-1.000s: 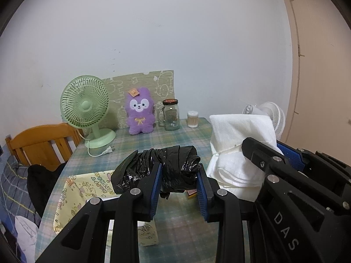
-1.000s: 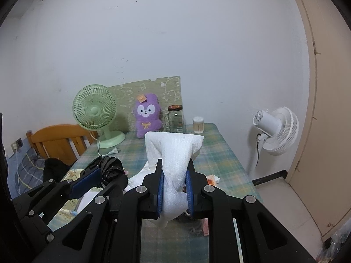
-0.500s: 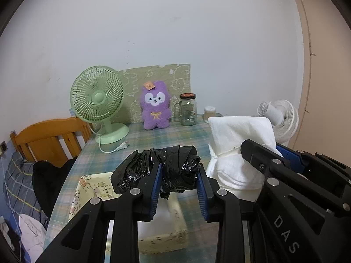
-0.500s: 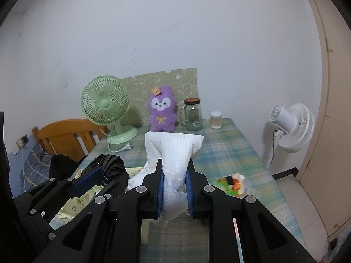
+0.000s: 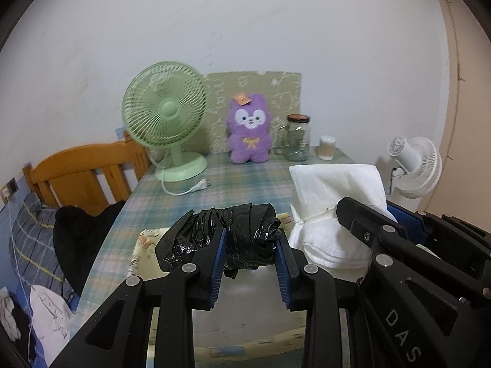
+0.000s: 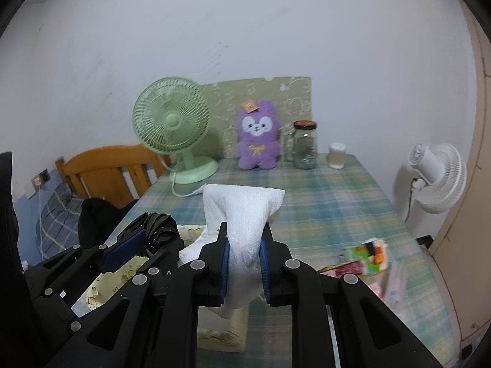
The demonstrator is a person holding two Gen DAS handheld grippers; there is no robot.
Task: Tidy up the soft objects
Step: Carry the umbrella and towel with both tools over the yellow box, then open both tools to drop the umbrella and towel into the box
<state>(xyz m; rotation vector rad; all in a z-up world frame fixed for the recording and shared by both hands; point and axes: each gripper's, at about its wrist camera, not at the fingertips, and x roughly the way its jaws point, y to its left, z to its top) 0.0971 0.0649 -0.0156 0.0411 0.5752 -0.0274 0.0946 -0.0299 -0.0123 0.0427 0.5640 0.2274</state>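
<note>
Left tongs (image 5: 250, 247) are clamping a crumpled black plastic bag (image 5: 221, 239), holding it raised above the plaid-cloth tabletop (image 5: 245, 181). Right tongs (image 6: 244, 247) are clamping a folded white cloth towel (image 6: 242, 211), likewise raised. The two tongs are sitting side by side, the towel just right of the bag. Beyond both tongs, a fluffy purple plush toy (image 5: 250, 132) is standing at the tabletop's far edge, right of a pale green desk fan (image 5: 167, 119).
</note>
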